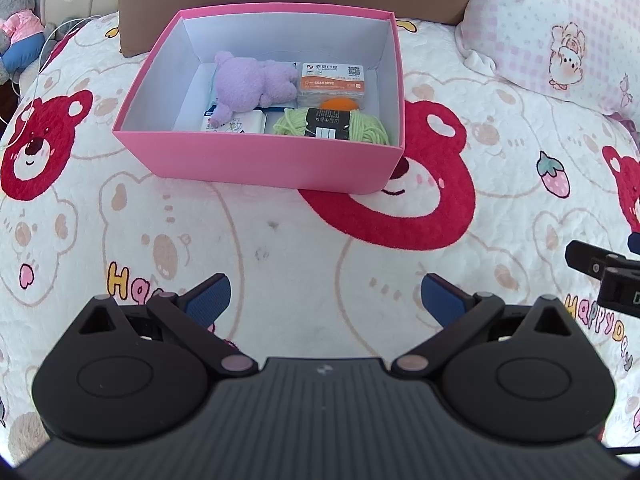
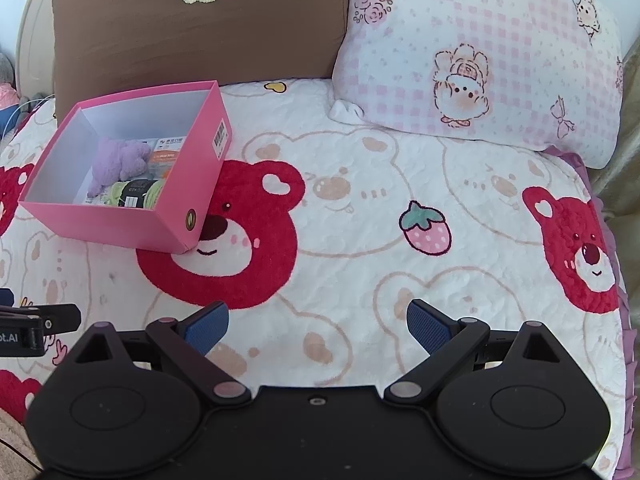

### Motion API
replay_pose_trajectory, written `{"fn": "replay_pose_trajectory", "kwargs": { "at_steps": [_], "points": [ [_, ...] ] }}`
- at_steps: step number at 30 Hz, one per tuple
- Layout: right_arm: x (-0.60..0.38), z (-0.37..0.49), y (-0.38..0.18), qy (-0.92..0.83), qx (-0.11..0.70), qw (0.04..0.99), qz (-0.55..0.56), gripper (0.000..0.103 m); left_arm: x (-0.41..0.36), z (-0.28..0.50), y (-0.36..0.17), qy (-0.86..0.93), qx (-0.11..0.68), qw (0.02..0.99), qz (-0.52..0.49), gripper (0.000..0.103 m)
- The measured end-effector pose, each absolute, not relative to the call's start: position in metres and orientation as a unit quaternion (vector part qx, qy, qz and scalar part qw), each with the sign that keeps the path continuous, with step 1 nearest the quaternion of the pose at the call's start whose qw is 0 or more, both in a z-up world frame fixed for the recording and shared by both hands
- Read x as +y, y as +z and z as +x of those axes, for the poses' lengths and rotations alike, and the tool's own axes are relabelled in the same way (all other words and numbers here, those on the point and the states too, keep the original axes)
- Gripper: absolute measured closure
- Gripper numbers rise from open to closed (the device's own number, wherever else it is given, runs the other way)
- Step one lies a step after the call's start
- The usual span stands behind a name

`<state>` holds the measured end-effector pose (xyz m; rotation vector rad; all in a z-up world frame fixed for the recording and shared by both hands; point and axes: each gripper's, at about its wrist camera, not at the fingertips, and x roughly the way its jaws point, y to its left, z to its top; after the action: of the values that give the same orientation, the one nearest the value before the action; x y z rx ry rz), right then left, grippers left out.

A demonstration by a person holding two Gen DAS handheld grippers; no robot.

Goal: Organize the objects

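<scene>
A pink box [image 1: 256,156] [image 2: 120,222] with a white inside stands on the bed. It holds a purple plush toy [image 1: 248,84] [image 2: 118,160], a skein of light green yarn [image 1: 332,124] [image 2: 136,194], an orange and white packet [image 1: 332,82], an orange ball [image 1: 340,104] and a white pack [image 1: 236,122]. My left gripper [image 1: 326,300] is open and empty, well short of the box's front wall. My right gripper [image 2: 318,326] is open and empty over the blanket, to the right of the box.
The bed is covered by a white blanket with red bears [image 2: 224,236]. A brown cushion [image 2: 200,28] stands behind the box and a pink checked pillow [image 2: 480,52] lies at the back right. A grey plush toy [image 1: 20,28] sits at the far left.
</scene>
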<state>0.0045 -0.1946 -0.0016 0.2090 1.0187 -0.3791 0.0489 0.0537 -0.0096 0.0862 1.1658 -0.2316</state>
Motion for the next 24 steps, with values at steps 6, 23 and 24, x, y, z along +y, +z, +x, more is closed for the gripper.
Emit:
{"fn": "replay_pose_trajectory", "kwargs": {
  "at_steps": [6, 23, 24],
  "points": [
    [-0.196, 0.004, -0.002, -0.18, 0.485, 0.85, 0.1, 0.005, 0.054, 0.048, -0.009, -0.108, 0.549, 0.828, 0.04, 0.0],
    [-0.19, 0.001, -0.002, -0.175, 0.48, 0.851, 0.12, 0.005, 0.063, 0.039, 0.0, -0.101, 0.544, 0.832, 0.044, 0.0],
    [-0.19, 0.0, -0.001, -0.176, 0.48, 0.851, 0.123, 0.005, 0.063, 0.039, 0.001, -0.101, 0.543, 0.833, 0.046, 0.0]
  ]
}}
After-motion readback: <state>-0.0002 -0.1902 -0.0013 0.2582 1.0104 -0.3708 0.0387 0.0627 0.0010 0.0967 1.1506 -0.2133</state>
